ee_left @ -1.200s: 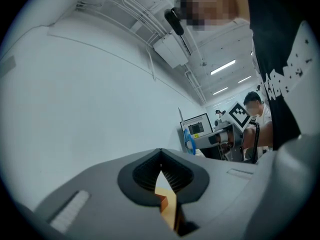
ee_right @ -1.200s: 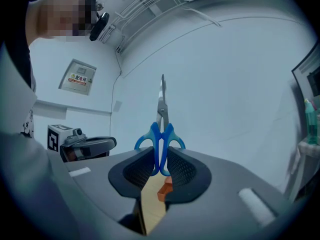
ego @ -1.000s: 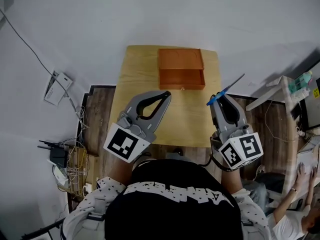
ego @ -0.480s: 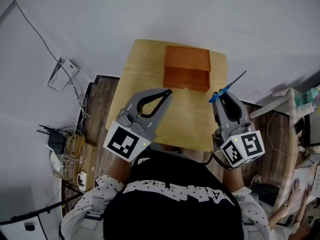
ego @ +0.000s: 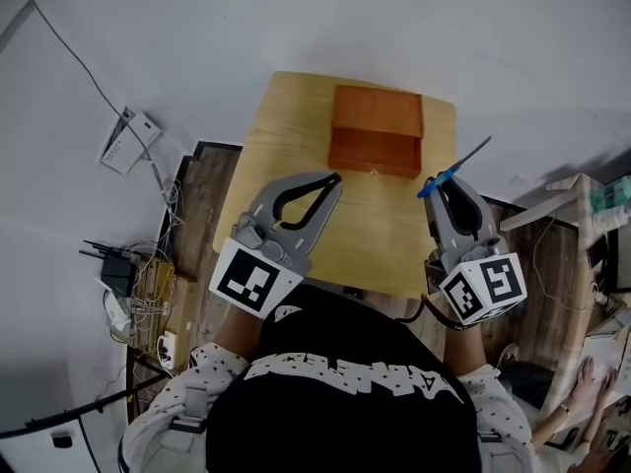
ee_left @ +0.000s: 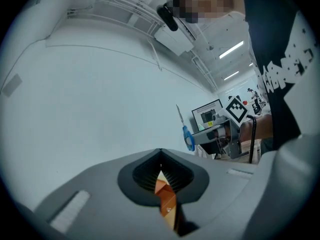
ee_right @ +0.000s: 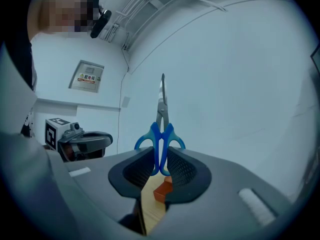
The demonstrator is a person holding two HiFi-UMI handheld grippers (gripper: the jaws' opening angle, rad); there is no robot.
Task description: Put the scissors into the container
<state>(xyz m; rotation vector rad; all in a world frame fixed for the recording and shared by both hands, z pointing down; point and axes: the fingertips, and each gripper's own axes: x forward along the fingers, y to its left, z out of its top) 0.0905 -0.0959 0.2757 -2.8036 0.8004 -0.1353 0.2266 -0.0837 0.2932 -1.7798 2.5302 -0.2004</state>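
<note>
An orange open-topped container [ego: 377, 131] stands at the far end of a small wooden table [ego: 286, 146]. My right gripper [ego: 441, 182] hovers over the table's right edge, shut on the blue handles of the scissors [ego: 455, 166]. Their blades point up and away. In the right gripper view the scissors [ee_right: 161, 129] stand upright between the pads, with the container [ee_right: 162, 189] below them. My left gripper [ego: 333, 179] is shut and holds nothing, level with the container's near side. A sliver of the container [ee_left: 165, 194] shows between its jaws.
A router and tangled cables [ego: 123, 284] lie on the floor left of the table. A white panel [ego: 128, 138] leans at the wall. Another person's hand [ego: 592, 372] and desk clutter sit at the far right. The left gripper view also shows the right gripper [ee_left: 220, 134].
The head view has shifted, so the table and container now sit further right in the picture. The right gripper has drifted slightly with the scissors. Both grips are unchanged.
</note>
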